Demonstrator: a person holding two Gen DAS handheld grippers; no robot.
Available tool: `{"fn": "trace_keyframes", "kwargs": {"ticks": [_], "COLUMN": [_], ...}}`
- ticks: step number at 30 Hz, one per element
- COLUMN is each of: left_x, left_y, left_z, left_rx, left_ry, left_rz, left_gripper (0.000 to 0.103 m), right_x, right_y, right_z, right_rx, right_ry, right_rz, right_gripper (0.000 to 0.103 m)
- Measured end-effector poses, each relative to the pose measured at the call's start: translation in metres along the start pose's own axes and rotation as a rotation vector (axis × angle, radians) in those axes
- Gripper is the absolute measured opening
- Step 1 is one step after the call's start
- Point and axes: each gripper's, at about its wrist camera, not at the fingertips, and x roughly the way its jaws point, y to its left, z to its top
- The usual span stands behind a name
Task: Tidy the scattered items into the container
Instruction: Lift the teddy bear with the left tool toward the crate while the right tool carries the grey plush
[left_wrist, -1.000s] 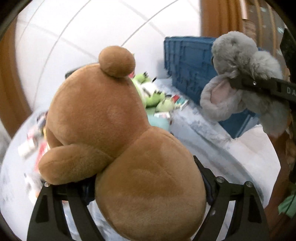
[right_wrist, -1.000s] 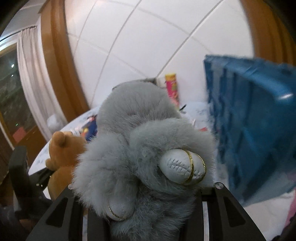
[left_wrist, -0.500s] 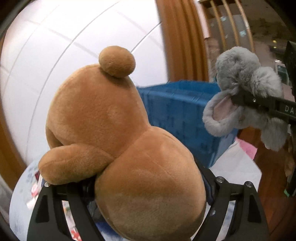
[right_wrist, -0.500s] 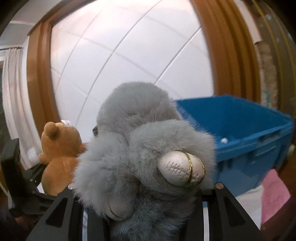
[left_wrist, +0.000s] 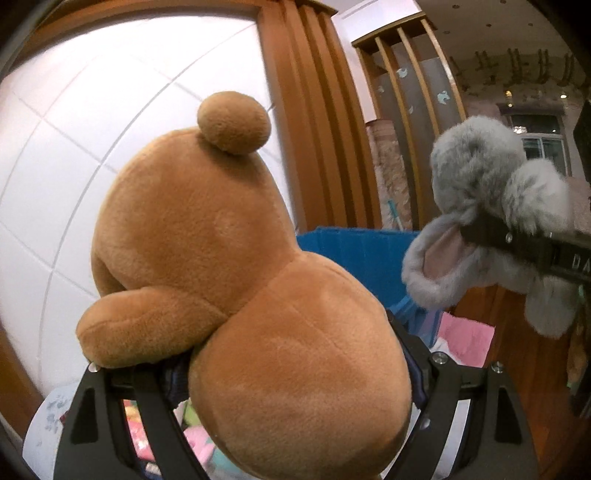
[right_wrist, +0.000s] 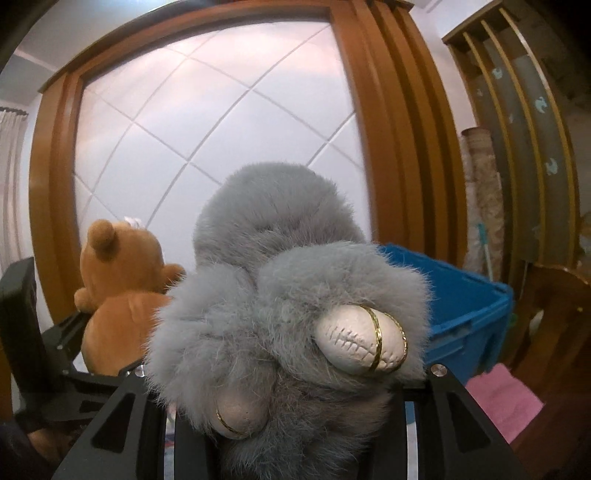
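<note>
Pink cloth (right_wrist: 506, 398) on wooden floor (left_wrist: 491, 306)

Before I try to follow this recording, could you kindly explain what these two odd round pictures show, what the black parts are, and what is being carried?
There is no robot here: a person holds a two-fingered claw in each hand, and each claw carries a wide-angle camera looking forward along its fingers, which is why the pictures bulge.

One picture is from the left claw. Its black fingers frame the bottom edge and are clamped on a brown teddy bear, seen from behind.

The other is from the right claw, closed on a grey furry plush toy with pale feet. Each camera also catches the other claw and its toy off to the side.

Behind both toys stands the blue crate, the container for tidying. Under the bear, a few small colourful items show on a light surface, too blurred to name.
</note>
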Motion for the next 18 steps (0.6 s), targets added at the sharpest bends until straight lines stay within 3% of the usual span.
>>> {"fn": "trace_keyframes", "kwargs": {"ticks": [9,18], "left_x": [0.047,0.1], "left_y": [-0.063,-0.111], "left_z": [0.042,0.081], "left_rx": [0.007,0.021], "left_ry": [-0.031,-0.033], "left_rz": [-0.021,0.035], "left_gripper": [0.087,0.088], "right_x": [0.003,0.037], "right_y": [-0.082,-0.153], "right_z": [0.023,0.055], "right_rx": [0.011,-0.003], "right_ry": [-0.026,-0.032], "right_rz": [-0.026,-0.025], "right_gripper": [0.036,0.036]}}
